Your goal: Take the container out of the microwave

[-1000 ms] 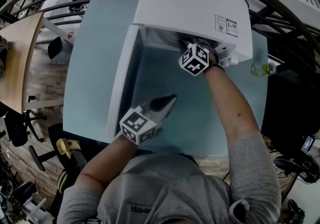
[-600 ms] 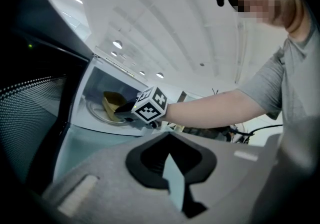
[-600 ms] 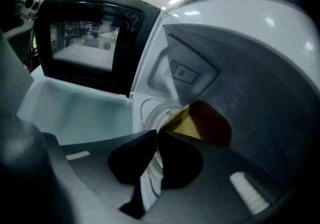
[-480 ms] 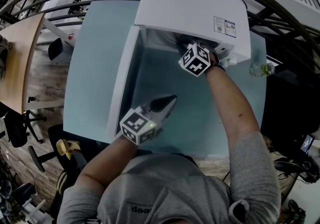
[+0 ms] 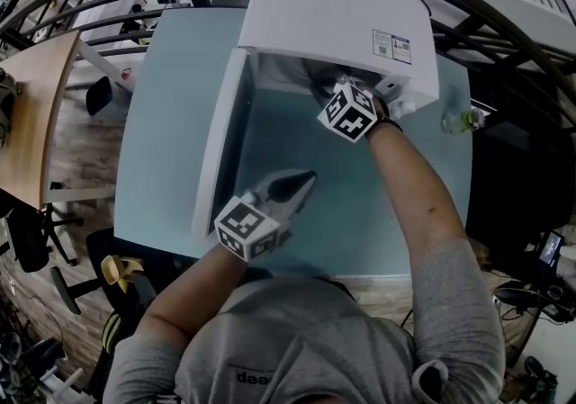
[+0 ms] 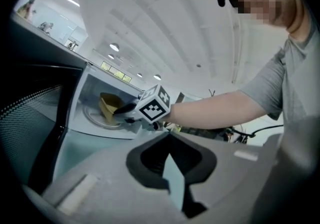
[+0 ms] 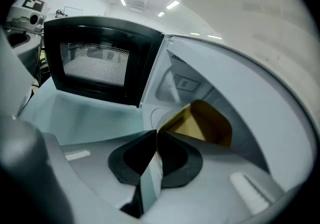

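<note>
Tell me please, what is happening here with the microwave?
A person works with a gripper in each hand. The right gripper reaches into the open microwave; its jaws have just been closing and pinch the edge of the tan container, which sits tilted inside. The left gripper hovers shut and empty above the table, in front of the open door.

Open-plan office, desks, swivel chairs

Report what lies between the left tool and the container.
Bare table, then the microwave's sill, per the left gripper view. The right tool, whose jaws have just been closing on the container, reaches in alongside.
</note>
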Motion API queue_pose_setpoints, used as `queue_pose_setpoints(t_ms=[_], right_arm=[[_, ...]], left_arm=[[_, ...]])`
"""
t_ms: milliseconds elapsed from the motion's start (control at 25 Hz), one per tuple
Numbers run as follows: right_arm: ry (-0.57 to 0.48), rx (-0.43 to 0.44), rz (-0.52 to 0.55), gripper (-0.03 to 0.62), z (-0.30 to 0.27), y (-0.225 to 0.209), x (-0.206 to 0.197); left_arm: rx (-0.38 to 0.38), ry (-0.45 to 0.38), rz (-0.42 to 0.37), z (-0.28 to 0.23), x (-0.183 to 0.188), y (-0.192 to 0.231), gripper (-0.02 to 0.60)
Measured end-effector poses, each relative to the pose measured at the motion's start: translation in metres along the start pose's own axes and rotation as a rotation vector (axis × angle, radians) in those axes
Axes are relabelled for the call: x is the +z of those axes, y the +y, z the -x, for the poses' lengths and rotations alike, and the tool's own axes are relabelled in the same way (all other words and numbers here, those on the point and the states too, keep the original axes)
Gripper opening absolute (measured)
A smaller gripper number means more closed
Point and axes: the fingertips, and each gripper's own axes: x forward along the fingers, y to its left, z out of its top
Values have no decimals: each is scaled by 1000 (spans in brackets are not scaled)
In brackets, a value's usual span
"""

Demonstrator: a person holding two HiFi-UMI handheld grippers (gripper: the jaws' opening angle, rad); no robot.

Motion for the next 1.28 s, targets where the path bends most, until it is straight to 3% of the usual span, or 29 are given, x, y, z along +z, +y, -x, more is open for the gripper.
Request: queue_pose_setpoints(t_ms=[840, 1280], right_arm=[[-18, 47, -13, 18, 68, 45, 28], [-37, 64, -44, 18, 100, 70, 48]], left_arm=[[-25, -28, -52, 35, 25, -42, 26], [-110, -37, -91, 50, 54, -59, 26]])
